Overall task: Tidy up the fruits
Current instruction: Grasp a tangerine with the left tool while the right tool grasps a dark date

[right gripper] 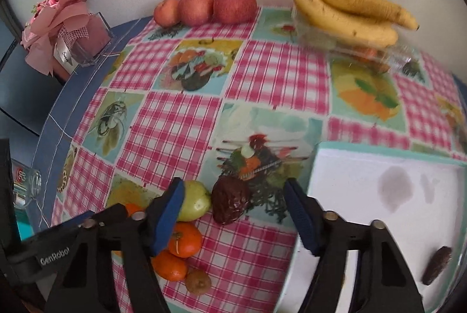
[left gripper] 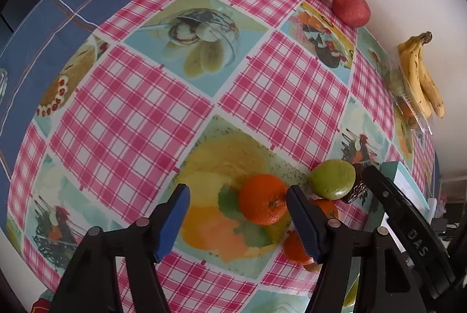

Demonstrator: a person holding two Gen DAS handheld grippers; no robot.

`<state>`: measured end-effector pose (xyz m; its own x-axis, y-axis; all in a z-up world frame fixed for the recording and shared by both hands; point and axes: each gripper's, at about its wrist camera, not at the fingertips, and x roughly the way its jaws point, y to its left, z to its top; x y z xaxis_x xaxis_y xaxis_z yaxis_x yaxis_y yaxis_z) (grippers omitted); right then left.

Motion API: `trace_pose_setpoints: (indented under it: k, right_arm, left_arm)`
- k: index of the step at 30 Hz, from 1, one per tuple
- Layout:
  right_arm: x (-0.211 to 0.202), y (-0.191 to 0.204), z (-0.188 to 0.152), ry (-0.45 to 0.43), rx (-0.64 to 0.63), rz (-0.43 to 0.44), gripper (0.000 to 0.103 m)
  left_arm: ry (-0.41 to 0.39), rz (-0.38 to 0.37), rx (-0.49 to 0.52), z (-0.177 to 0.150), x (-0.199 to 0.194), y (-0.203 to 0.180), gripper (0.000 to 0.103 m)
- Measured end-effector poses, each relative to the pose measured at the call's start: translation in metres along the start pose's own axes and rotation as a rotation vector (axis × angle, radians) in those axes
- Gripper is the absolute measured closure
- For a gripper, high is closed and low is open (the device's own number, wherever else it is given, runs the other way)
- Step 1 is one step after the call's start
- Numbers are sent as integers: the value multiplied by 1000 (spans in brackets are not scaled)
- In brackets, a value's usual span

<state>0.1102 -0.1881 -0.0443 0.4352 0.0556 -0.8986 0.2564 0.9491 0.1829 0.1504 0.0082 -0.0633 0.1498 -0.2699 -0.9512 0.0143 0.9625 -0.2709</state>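
The left gripper is open, with an orange sitting between its blue fingers, nearer the right one. A green apple sits just right. The right gripper is open around a dark brown fruit.

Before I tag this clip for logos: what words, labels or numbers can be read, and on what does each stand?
"DAS": white letters on the black right gripper body, seen in the left wrist view.
"GenRobot": white letters on the black left gripper body, last letter cut off by the arm.
White tag on the pink bouquet box: handwriting, too blurred to read.
Label on the glass: red print, unreadable.
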Motion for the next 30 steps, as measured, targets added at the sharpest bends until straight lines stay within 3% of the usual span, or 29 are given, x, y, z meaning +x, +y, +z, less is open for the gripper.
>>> trace_pose_setpoints:
  k: [4, 10, 16, 30]
  right_arm:
    - [13, -2, -2, 25, 31, -14, 54]
    - [20, -6, -5, 34, 71, 7, 60]
    - [22, -8, -7, 35, 103, 19, 70]
    - [9, -11, -11, 8, 99, -30, 70]
  left_arm:
    - [24, -52, 0, 0, 4, -5, 50]
    - [51, -105, 4, -1, 7, -10, 65]
    - [49, -108, 8, -1, 8, -13, 66]
    - [16, -96, 32, -1, 0, -18, 66]
